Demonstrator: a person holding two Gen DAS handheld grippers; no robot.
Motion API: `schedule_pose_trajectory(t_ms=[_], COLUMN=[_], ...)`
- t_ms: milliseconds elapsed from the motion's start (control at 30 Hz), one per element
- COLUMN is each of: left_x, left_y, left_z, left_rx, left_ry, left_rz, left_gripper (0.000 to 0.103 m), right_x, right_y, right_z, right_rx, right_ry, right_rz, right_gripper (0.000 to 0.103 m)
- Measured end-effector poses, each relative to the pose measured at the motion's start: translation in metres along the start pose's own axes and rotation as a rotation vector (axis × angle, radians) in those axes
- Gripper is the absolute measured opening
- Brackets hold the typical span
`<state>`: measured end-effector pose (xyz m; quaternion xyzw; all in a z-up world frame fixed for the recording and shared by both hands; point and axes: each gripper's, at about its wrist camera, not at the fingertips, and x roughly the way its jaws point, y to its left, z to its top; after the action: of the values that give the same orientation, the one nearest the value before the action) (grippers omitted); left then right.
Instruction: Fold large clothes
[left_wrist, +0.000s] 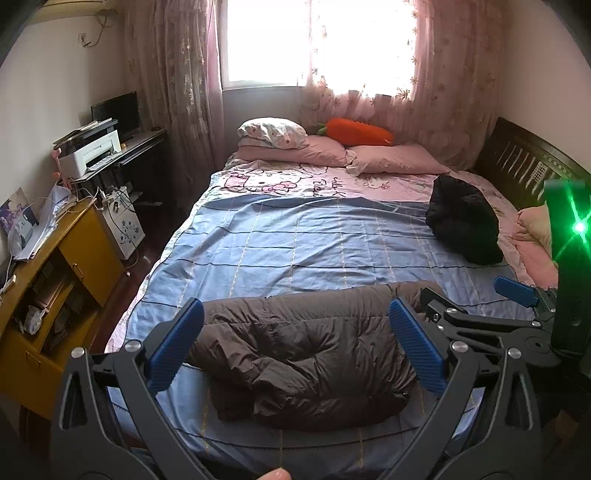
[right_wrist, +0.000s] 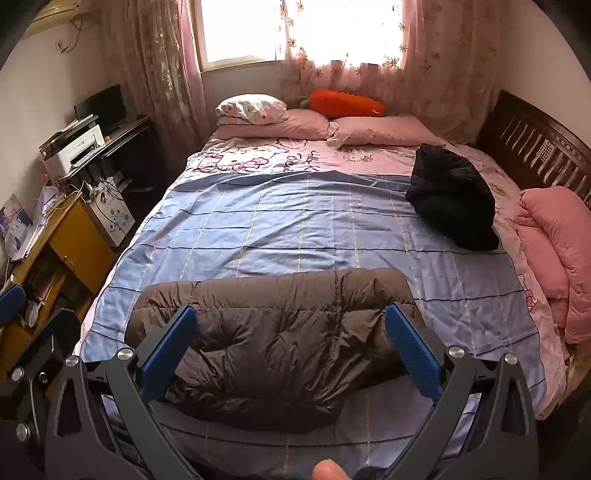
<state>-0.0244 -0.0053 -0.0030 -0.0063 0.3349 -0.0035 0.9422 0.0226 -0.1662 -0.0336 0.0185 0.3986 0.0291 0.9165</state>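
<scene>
A brown puffer jacket (left_wrist: 299, 350) lies folded into a bundle on the blue checked bedspread (left_wrist: 295, 243) near the bed's front edge; it also shows in the right wrist view (right_wrist: 273, 343). My left gripper (left_wrist: 295, 310) is open and empty, held above the jacket. My right gripper (right_wrist: 290, 314) is open and empty, also held above the jacket. The right gripper shows at the right edge of the left wrist view (left_wrist: 517, 291). A black garment (left_wrist: 463, 218) lies bundled at the bed's far right, also in the right wrist view (right_wrist: 452, 195).
Pink pillows (right_wrist: 314, 125) and an orange carrot cushion (right_wrist: 345, 103) lie at the far end. A pink quilt (right_wrist: 554, 243) is piled at the right by the dark wooden bed frame (right_wrist: 535, 147). A yellow cabinet (left_wrist: 55, 266) and a desk with a printer (left_wrist: 88, 151) stand on the left.
</scene>
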Motion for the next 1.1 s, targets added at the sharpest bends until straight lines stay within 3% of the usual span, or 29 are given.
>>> schedule_pose_trajectory(t_ms=[1100], left_x=[-0.0002], left_y=[-0.0013], left_z=[0.0002], left_rx=[-0.001], left_ry=[-0.006], left_rz=[0.006], left_gripper=[0.101], right_x=[0.0003], right_y=[0.0004], right_z=[-0.0008], right_rx=[-0.001], right_ry=[0.001], right_rz=[0.000], right_gripper=[0.102])
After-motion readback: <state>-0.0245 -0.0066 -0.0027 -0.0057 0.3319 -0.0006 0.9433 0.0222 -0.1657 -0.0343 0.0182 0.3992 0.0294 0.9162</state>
